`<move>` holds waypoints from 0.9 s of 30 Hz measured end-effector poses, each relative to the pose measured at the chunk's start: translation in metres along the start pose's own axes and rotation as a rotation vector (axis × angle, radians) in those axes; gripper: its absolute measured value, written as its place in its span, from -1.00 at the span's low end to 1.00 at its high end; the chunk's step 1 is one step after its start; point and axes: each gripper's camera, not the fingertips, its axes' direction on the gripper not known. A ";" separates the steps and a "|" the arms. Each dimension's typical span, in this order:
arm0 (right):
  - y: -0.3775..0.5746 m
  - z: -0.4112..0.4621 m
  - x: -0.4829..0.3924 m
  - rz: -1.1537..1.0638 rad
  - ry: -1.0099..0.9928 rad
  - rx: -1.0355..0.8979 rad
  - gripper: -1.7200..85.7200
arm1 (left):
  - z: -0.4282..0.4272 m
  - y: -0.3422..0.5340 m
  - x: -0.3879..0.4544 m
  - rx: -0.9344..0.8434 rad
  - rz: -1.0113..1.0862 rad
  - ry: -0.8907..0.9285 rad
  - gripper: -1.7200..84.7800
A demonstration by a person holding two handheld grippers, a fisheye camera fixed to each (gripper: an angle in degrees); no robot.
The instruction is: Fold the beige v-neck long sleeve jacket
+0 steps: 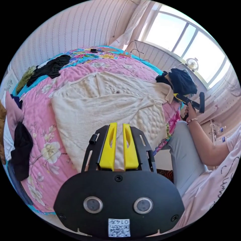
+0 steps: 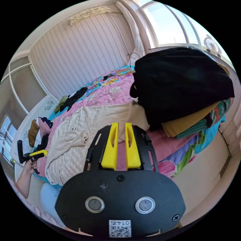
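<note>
Beige jacket (image 1: 105, 105) lies spread on bed (image 1: 37, 105); left claw (image 1: 119, 126) and right claw (image 2: 121, 125) hover, jaws slightly apart, empty.

A beige jacket (image 1: 105, 105) lies on a pink floral bed cover (image 1: 47, 140) edged in turquoise, beside black clothes (image 2: 180, 82) over what seems mustard and teal fabric.

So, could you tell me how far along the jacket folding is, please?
Partly done: the beige jacket lies spread on the bed with one sleeve folded across its body. Neither the left gripper nor the right gripper holds cloth. The remaining folds are left.
</note>
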 end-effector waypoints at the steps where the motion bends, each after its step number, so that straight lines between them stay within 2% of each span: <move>1: 0.005 -0.004 0.021 0.061 -0.012 0.011 -0.82 | 0.011 -0.020 0.020 -0.003 0.042 0.033 -0.84; 4: 0.013 -0.010 0.066 0.189 -0.140 0.064 -0.80 | 0.046 -0.071 0.068 -0.038 0.139 0.147 -0.82; 10: 0.013 -0.007 0.104 0.246 -0.178 -0.034 -0.73 | 0.109 -0.173 0.154 -0.098 0.318 0.244 -0.80; 14: 0.016 0.009 0.123 0.303 -0.253 -0.125 -0.68 | 0.154 -0.224 0.193 -0.148 0.384 0.191 -0.76; 16: 0.019 0.012 0.134 0.331 -0.293 -0.133 -0.72 | 0.171 -0.239 0.202 -0.173 0.383 0.186 -0.76; 19: 0.020 0.012 0.140 0.329 -0.335 -0.117 -0.87 | 0.190 -0.258 0.209 -0.240 0.351 0.279 -0.78; 20: 0.020 0.012 0.139 0.315 -0.352 -0.113 -0.89 | 0.194 -0.261 0.212 -0.274 0.366 0.321 -0.84; 22: 0.019 0.012 0.135 0.285 -0.373 -0.101 -0.92 | 0.190 -0.261 0.216 -0.275 0.400 0.293 -0.92; 27: 0.019 0.003 0.102 0.185 -0.477 0.072 -0.94 | 0.135 -0.255 0.192 -0.136 0.393 0.241 -0.98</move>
